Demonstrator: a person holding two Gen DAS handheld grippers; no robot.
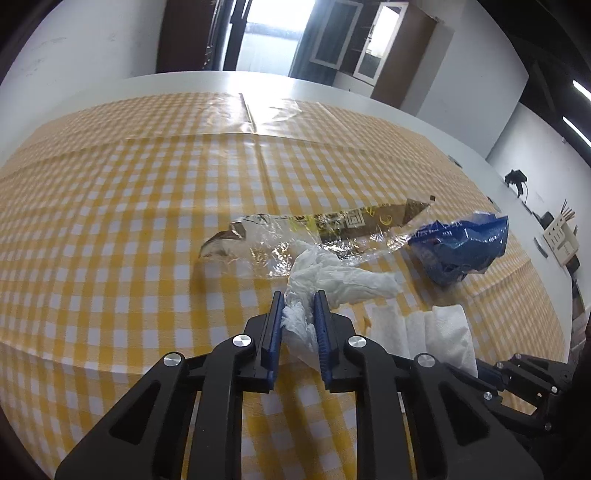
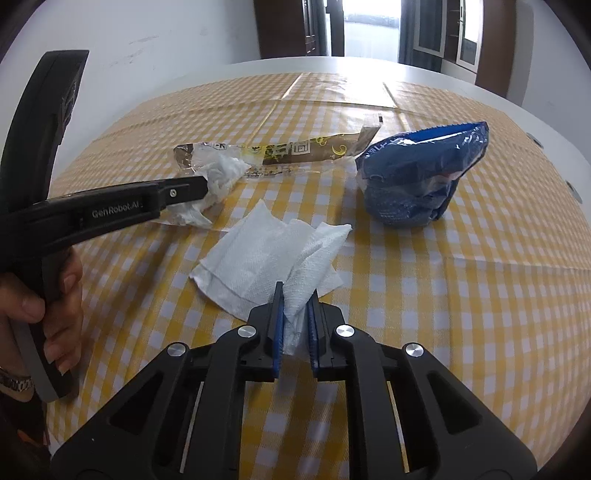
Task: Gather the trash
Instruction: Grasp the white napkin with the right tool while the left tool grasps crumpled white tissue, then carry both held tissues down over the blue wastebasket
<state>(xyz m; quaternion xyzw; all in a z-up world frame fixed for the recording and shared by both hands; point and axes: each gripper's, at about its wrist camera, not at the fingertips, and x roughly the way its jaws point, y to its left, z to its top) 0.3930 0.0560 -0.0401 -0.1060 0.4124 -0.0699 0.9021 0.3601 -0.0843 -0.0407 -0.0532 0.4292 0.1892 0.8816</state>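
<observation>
Blue bag [image 2: 417,173] and clear wrapper [image 1: 314,232] lie beyond; left gripper [image 1: 299,308] pinches crumpled tissue [image 1: 332,280], right gripper [image 2: 295,299] flat napkin [image 2: 266,258].

Daylight comes from the doorway [image 1: 266,33] and the window [image 1: 384,40] behind the table; both are overexposed to white. The light gives strong glare on the glossy checked tablecloth [image 1: 110,221] at its far side and shines on the clear wrapper [image 1: 314,236]. Shadows are soft and short. Both fisheye pictures bend straight lines, and their corners are dark. The focus is sharp in the centre.
</observation>
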